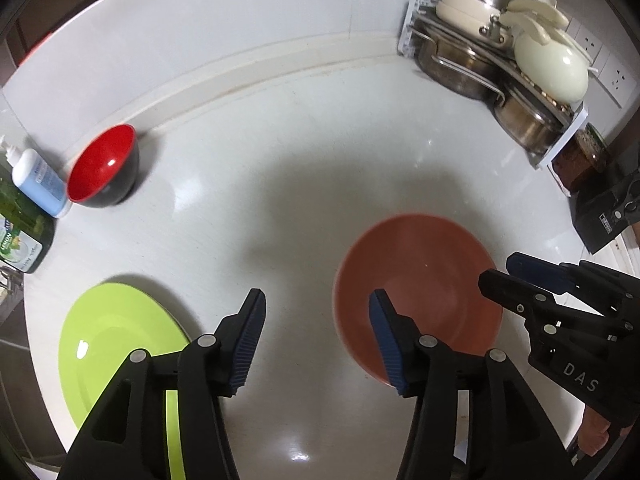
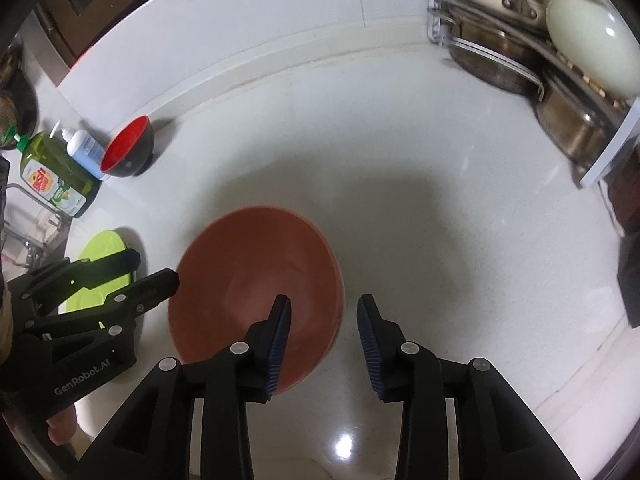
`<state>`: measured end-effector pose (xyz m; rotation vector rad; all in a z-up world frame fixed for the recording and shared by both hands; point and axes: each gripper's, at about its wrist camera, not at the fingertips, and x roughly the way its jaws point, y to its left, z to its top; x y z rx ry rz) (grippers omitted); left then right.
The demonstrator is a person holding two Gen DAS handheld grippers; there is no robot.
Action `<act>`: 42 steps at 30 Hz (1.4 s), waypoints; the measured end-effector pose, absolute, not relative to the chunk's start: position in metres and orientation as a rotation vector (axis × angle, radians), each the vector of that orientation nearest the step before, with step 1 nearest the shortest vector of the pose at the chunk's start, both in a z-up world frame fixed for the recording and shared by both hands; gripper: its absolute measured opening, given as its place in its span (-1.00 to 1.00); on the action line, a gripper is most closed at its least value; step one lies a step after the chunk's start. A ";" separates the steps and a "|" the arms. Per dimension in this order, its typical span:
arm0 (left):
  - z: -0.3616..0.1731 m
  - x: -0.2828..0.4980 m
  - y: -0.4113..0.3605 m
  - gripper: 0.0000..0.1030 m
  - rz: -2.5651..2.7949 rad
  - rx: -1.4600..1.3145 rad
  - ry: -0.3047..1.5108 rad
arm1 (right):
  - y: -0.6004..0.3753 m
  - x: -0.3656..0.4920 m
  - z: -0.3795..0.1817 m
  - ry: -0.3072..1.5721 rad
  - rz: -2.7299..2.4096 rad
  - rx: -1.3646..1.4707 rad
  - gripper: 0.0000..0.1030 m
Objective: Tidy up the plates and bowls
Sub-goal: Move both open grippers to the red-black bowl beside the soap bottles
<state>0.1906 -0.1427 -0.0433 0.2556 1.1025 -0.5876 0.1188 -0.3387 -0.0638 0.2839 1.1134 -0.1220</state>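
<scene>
A reddish-brown plate (image 1: 424, 280) (image 2: 248, 272) lies flat on the white counter (image 1: 280, 160). My left gripper (image 1: 317, 294) (image 2: 156, 266) is open above the plate's left edge. Its right finger hangs over the rim and nothing is between the pads. My right gripper (image 2: 324, 300) (image 1: 500, 268) is open too, straddling the plate's right edge from above without pressing it. A lime green plate (image 1: 116, 332) (image 2: 106, 248) lies to the left, partly hidden behind my left gripper. A bowl, red inside and black outside (image 1: 104, 164) (image 2: 128, 148), stands at the back left by the wall.
Next to the bowl stand a white-and-blue pump bottle (image 1: 38, 180) (image 2: 82, 152) and a green dish-soap bottle (image 1: 20, 236) (image 2: 56, 176). A rack of steel pots and cream lids (image 1: 500, 56) (image 2: 540, 48) fills the back right corner. Sink fittings show at the far left.
</scene>
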 end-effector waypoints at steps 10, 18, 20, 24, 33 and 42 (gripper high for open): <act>-0.022 0.210 -0.103 0.24 -0.530 0.215 1.027 | -0.317 0.129 -0.038 1.037 -0.085 0.271 -0.12; -0.011 0.235 -0.061 0.49 -0.452 0.192 0.973 | -0.285 0.155 -0.024 0.993 -0.049 0.244 0.04; -0.008 0.240 -0.050 0.58 -0.436 0.183 0.966 | -0.276 0.162 -0.021 0.986 -0.028 0.235 0.05; -0.001 0.253 -0.027 0.66 -0.394 0.172 0.940 | -0.259 0.176 -0.014 0.962 0.004 0.233 0.07; 0.009 0.289 0.017 0.73 -0.320 0.154 0.902 | -0.221 0.214 0.008 0.894 0.041 0.183 0.19; 0.004 0.327 0.050 0.73 -0.265 0.139 0.885 | -0.197 0.271 0.017 0.868 0.092 0.154 0.19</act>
